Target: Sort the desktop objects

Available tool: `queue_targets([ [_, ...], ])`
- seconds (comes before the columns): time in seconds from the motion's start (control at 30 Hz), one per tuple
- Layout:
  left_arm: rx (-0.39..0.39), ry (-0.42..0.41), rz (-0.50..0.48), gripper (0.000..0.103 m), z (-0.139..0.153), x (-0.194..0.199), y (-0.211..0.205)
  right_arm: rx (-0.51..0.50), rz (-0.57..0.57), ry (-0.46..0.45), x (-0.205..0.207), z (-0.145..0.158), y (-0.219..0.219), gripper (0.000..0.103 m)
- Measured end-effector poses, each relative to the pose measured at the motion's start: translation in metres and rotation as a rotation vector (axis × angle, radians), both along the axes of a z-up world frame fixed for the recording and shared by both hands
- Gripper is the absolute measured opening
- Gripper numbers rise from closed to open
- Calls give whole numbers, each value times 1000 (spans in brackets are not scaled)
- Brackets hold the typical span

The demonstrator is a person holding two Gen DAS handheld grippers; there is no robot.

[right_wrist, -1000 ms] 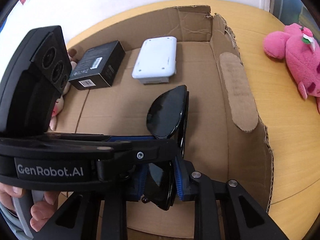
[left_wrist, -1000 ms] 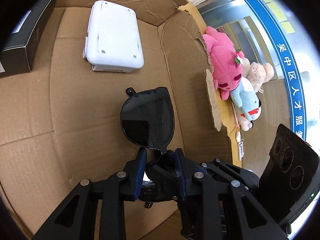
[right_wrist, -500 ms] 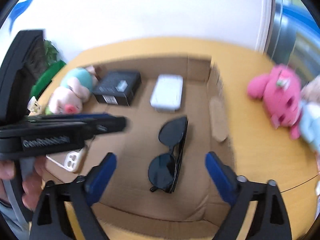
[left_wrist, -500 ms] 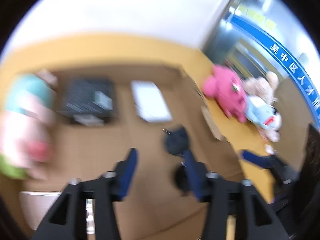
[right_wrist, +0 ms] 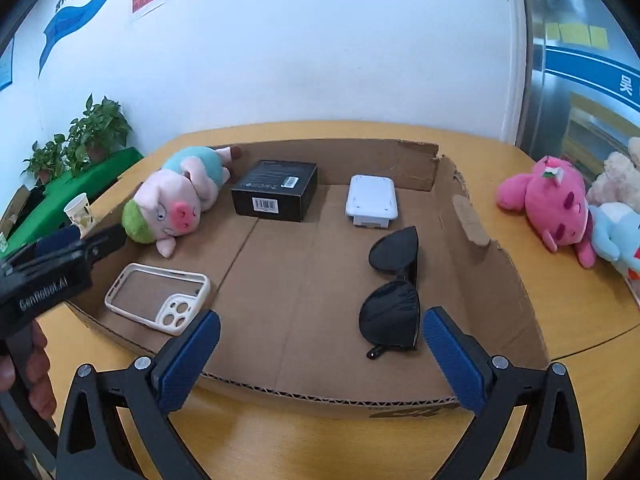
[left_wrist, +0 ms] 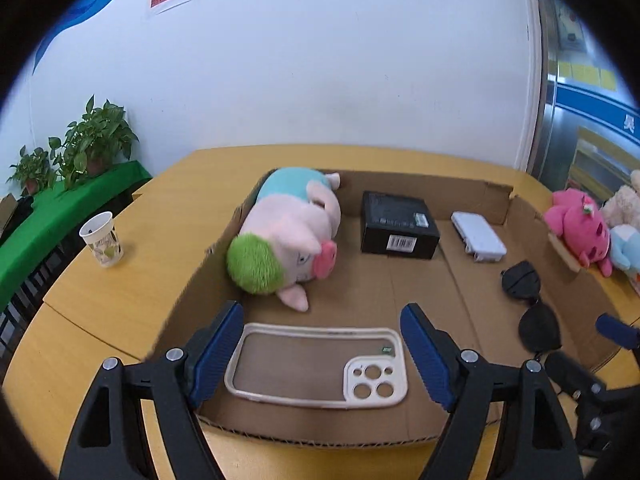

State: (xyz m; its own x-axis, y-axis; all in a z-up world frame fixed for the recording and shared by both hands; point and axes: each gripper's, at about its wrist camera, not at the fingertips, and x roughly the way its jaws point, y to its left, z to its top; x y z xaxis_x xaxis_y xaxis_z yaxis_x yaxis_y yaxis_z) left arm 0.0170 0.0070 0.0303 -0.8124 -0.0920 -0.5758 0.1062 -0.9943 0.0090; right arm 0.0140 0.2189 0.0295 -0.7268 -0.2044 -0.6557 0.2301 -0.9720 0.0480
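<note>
The left gripper (left_wrist: 322,346) hangs with its jaws wide apart and nothing between the blue pads (left_wrist: 219,342) — both black finger arms rise from the bottom of its own view toward 12 o'clock. The right gripper (right_wrist: 320,354) has also its jaws spread wide and it grips nothing; its blue pads (right_wrist: 452,360) point toward 12 o'clock. In the right wrist view the left gripper's black body enters from 9 o'clock, and the person's left hand (right_wrist: 34,376) wraps its handle at about 8 o'clock. In the left wrist view a part of the right gripper shows at 4 o'clock.
</note>
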Motion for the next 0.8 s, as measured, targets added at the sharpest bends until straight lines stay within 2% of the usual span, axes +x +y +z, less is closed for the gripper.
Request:
queue_targets([
  [0.13,-12,23,-31,81,-14,5,12,-15,-24,-21,-1,-14,8,103],
  [0.27,3,14,-46,81,-28,4,14,-17,-17,22,2,-15,9,103],
  [0.33,-31,50,-38,81,-33,6,18,-15,-20,52,3,-16,9,103],
  [0.53,-35,143,-33,85,-33,15,16,-16,-36,148,12,-20,8,103],
  [0.67,-40,134,-32,88,-33,14,16,-25,-35,241,23,-23,10,103],
  [0.8,-40,133,-32,88,-33,13,16,-27,-36,242,24,-25,10,103],
])
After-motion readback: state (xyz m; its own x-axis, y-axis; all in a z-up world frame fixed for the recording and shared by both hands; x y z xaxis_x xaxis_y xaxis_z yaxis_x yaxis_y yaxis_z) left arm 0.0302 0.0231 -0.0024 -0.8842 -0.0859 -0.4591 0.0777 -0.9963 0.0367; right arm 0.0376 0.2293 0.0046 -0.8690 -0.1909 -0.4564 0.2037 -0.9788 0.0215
